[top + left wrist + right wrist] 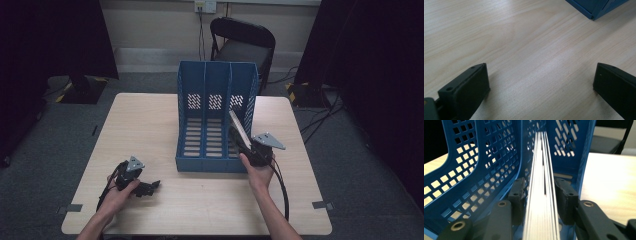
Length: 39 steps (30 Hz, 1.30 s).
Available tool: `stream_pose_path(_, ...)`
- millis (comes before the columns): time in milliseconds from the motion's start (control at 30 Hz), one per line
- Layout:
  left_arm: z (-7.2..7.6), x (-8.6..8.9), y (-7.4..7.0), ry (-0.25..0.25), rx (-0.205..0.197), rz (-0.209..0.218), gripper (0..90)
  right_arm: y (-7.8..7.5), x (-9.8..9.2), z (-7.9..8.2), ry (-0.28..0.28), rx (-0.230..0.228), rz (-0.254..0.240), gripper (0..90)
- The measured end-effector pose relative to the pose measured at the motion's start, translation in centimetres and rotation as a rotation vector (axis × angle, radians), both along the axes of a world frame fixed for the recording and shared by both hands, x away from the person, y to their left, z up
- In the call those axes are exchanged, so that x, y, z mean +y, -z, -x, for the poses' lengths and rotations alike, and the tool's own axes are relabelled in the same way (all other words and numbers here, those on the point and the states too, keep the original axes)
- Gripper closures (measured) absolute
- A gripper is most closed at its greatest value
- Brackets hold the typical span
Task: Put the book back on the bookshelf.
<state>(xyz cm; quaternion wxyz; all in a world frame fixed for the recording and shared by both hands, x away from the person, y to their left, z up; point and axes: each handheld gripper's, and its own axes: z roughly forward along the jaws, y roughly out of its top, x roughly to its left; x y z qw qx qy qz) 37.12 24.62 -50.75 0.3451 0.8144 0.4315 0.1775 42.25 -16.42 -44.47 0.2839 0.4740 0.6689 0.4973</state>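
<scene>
Our right gripper [541, 195] clasps the book [541, 202] edge-on at frame centre, its long axis running into the blue file rack's [217, 90] rightmost slot, while our left gripper [541, 82] gapes wide.

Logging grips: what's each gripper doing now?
Left gripper: open, holding nothing, over the table.
Right gripper: closed on a book in the file rack.

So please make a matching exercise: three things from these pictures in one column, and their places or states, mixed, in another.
1. book
2. left claw
3. chair

a. open, low over the bare table
b. behind the table, by the wall
c. on edge in the rightmost slot of the blue file rack, between the right claw's jaws

Pairs: 1-c, 2-a, 3-b
</scene>
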Motion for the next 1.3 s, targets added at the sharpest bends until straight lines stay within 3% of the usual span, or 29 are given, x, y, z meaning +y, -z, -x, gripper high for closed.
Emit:
stream_pose_path(167,0.0,0.0,0.0,0.0,0.0,0.0,0.0,0.0,0.4,0.1,-0.001,-0.006,0.018,63.9)
stream_pose_path(600,0.0,-0.1,0.0,0.007,0.001,-0.001,0.0,0.5,0.5,-0.5,0.027,0.015,-0.01,66.6)
stream_pose_path(933,0.0,-0.2,0.0,0.009,-0.001,-0.002,0.0,0.5,0.9,-0.6,0.074,0.005,0.023,73.6)
stream_pose_path(1000,-0.1,-0.2,0.0,0.01,0.0,-0.002,0.0,0.5,1.1,-0.5,0.104,-0.009,0.065,76.1)
stream_pose_path(1067,-0.1,-0.2,0.0,0.01,0.0,-0.001,0.0,0.5,1.3,-0.6,0.115,-0.013,0.073,76.3)
stream_pose_path(1300,-0.1,-0.2,0.0,0.01,0.0,-0.001,0.0,0.4,1.4,-0.6,0.138,-0.01,0.066,76.6)
